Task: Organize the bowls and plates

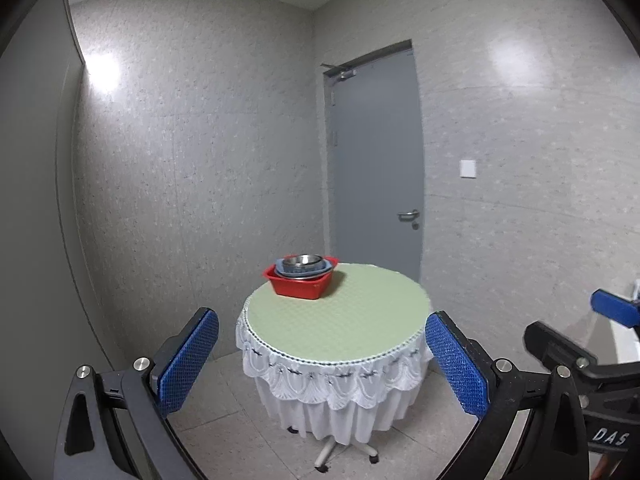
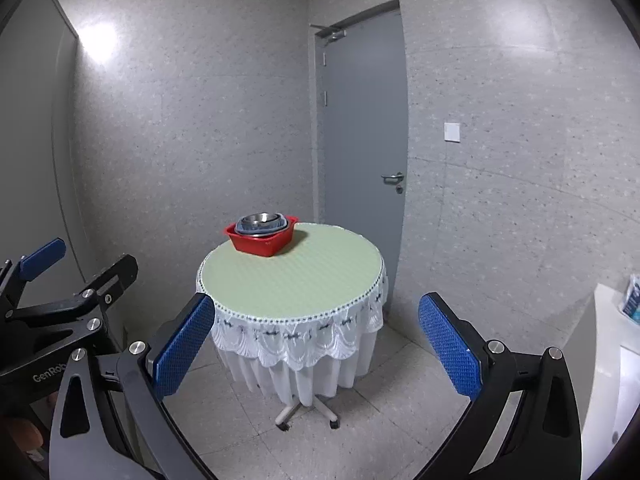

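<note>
While grey walls & a shut door [image 1: 376, 152] fill the background, the round tabletop [image 1: 336, 320] w/ green mat and white lace skirt stands mid-room on a wheeled base. Left hand-held gripper [image 1: 322, 364] and right hand-held gripper [image 2: 316, 344]: both spread wide, holding nothing, well short of the tabletop. Red basin [image 1: 301, 286] sits at far-left edge, w/ blue plates [image 1: 320, 271] & a steel bowl [image 1: 305, 260] stacked inside.

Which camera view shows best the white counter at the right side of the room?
The right wrist view shows it best: the white counter fills the right edge, with a blue-patterned packet on top. The left wrist view shows only a narrow strip of it, mostly hidden behind the right gripper.
</note>
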Demonstrator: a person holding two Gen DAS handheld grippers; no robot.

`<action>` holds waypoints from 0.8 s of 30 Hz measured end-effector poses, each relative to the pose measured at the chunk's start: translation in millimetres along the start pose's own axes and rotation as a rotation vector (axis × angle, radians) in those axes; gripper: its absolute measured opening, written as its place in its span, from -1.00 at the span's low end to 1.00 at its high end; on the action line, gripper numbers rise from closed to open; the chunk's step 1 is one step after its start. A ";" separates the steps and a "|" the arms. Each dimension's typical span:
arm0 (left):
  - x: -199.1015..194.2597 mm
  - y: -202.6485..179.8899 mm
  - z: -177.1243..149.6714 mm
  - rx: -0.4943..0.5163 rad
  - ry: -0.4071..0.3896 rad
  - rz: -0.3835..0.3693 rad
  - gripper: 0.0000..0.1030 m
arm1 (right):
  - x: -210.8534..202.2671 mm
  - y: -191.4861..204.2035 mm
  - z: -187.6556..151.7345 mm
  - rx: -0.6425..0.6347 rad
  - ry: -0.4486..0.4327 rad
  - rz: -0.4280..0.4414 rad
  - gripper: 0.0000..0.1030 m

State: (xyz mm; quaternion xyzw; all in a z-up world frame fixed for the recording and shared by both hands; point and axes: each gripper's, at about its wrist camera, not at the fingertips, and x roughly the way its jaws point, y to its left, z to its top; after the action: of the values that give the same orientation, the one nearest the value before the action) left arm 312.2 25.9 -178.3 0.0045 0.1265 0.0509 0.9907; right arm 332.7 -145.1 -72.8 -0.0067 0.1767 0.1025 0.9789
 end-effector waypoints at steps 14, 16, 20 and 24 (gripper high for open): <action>-93.8 20.9 -28.7 0.000 -0.024 -0.055 0.99 | -68.2 13.2 -28.4 0.017 -0.037 -0.075 1.00; -99.8 22.8 -28.9 -0.002 -0.025 -0.065 0.99 | -72.7 12.9 -29.5 0.016 -0.045 -0.083 1.00; -103.5 29.9 -26.4 -0.004 -0.033 -0.068 0.99 | -77.7 12.1 -29.4 0.011 -0.056 -0.091 1.00; -104.4 33.8 -25.5 -0.009 -0.036 -0.075 0.99 | -79.4 9.1 -29.5 0.012 -0.058 -0.094 1.00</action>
State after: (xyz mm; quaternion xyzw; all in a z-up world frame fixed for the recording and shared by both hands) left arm 201.9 48.8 -176.2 -0.0036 0.1083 0.0144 0.9940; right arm 247.9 -153.4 -72.6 -0.0063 0.1483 0.0553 0.9874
